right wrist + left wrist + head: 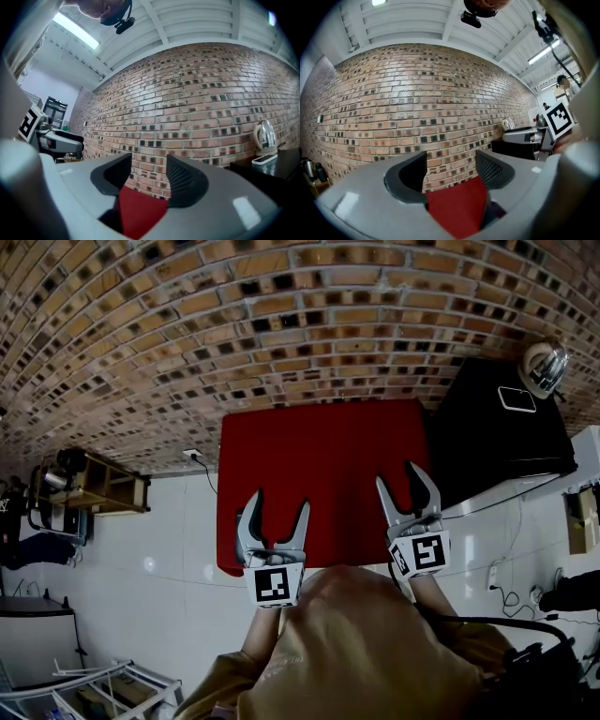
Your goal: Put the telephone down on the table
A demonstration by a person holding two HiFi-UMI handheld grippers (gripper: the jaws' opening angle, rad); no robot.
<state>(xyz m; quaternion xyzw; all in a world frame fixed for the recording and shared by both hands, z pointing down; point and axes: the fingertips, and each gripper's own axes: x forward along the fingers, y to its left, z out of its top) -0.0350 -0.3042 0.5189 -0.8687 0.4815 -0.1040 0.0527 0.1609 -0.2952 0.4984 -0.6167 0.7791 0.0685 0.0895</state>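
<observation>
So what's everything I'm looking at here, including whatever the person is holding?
red table: one, red, centre, by the brick wall.
black table: one, black, right of the red table.
kettle: one, silvery, on the black table's far corner.
flat device: one, dark with pale rim, on the black table; perhaps the telephone.
wooden shelf: one, brown, left, on the floor.
left tongs: one, grey, open and empty, over the red table's near edge.
right tongs: one, grey, open and empty.

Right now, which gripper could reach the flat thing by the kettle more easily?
Probably right: the right gripper, open and empty, is nearer the flat thing beside the kettle; the left gripper is farther.
</observation>
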